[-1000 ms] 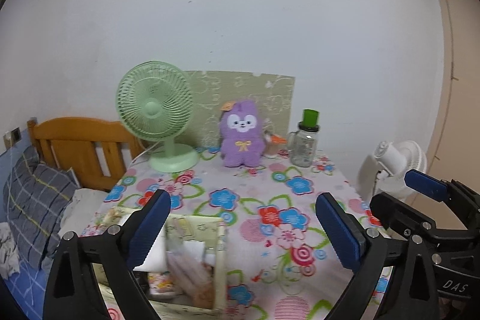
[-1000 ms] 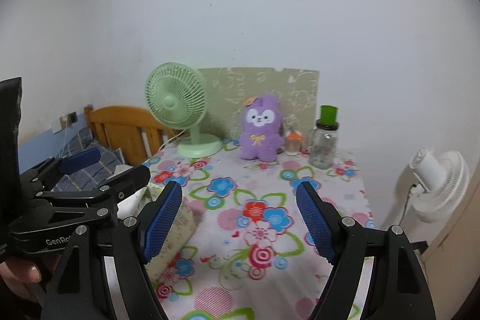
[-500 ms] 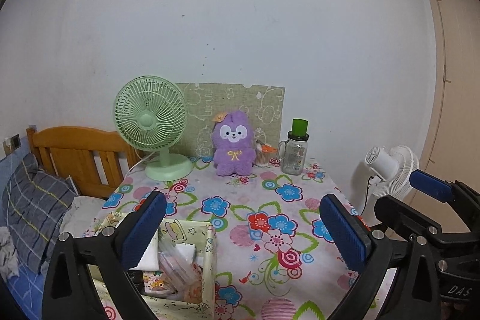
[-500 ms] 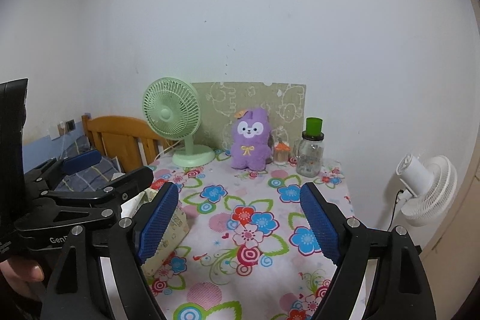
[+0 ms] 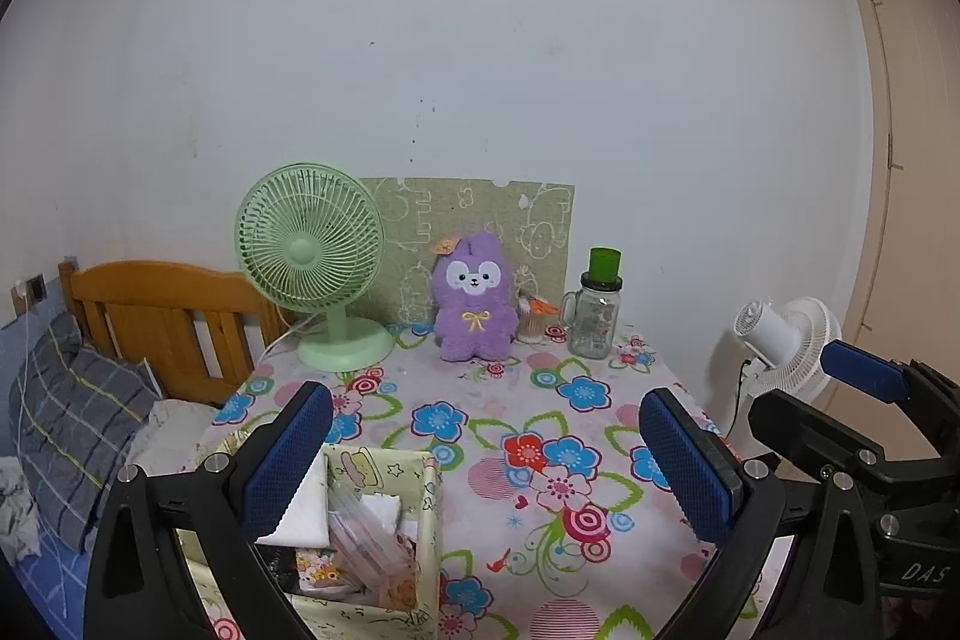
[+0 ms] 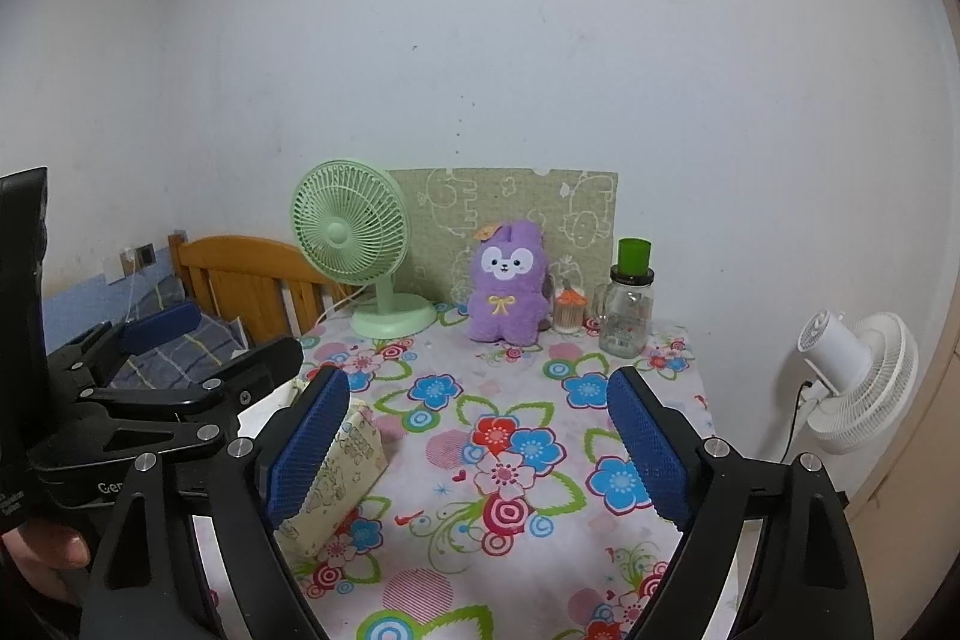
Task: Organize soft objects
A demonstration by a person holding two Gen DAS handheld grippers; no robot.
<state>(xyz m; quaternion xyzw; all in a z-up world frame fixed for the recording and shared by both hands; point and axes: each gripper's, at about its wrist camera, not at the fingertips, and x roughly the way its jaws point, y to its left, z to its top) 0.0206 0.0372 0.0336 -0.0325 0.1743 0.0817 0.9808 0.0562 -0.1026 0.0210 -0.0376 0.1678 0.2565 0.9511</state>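
purple plush bunny (image 5: 474, 304) sits mid-frame at table's far edge (image 5: 648, 340); floral cloth between lies bare. left gripper (image 5: 480, 466) spread, empty; right gripper (image 6: 480, 454) opening, empty.

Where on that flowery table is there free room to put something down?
The middle and right of the tablecloth lie bare, between the fabric box at front left and the back row. That row is crowded: green fan, purple plush, small jar, glass jar.

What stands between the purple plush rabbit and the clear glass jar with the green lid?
A small orange-topped container stands between the purple plush rabbit and glass jar, clearest in the right wrist view.
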